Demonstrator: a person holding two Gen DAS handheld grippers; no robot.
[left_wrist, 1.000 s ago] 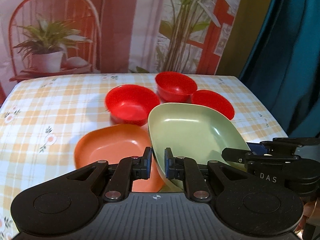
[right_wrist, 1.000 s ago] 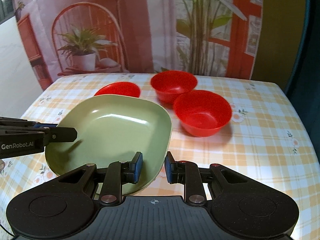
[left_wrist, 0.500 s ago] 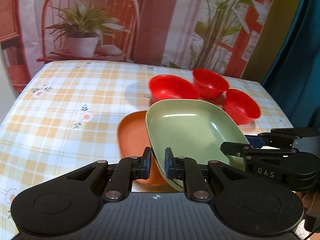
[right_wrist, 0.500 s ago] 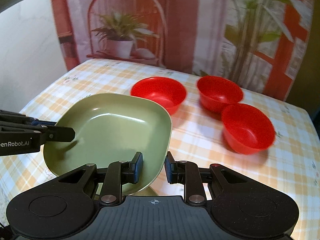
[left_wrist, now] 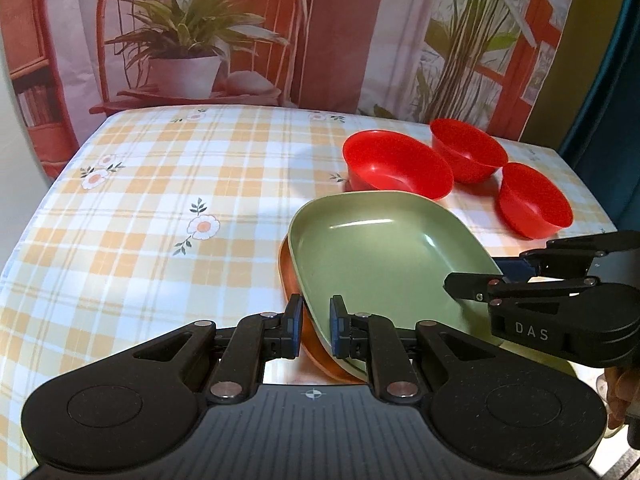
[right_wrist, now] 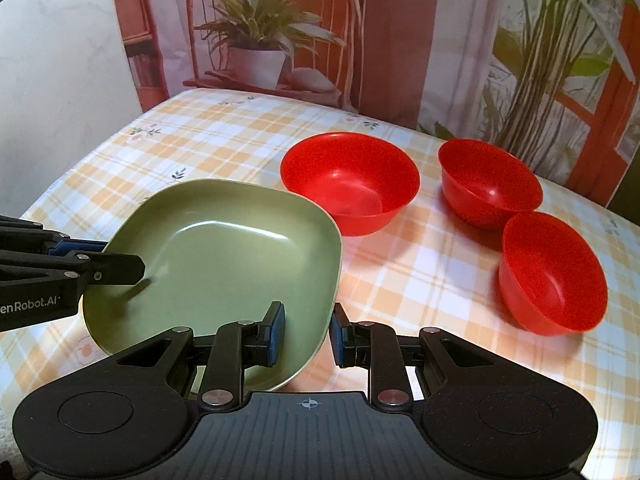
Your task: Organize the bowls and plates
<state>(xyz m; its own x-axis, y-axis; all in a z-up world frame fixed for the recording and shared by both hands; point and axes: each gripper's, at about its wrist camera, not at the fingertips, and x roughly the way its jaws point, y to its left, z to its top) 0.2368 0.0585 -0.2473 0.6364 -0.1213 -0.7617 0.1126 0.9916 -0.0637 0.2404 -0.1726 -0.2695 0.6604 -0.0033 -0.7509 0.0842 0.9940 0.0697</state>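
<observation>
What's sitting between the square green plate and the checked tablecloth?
An orange plate, its edge peeking out beneath the green plate in the left wrist view.

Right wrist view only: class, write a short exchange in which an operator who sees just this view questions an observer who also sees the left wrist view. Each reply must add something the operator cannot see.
Operator: Is anything under the green plate?
Observer: Yes. An orange plate lies beneath it, with its rim showing along the green plate's left and near edges. I cannot tell whether the two touch.
Operator: I see the left gripper only side-on. Does it have the plate?
Observer: Yes. The left wrist view shows the green plate's near rim clamped between its two blue pads.
</observation>
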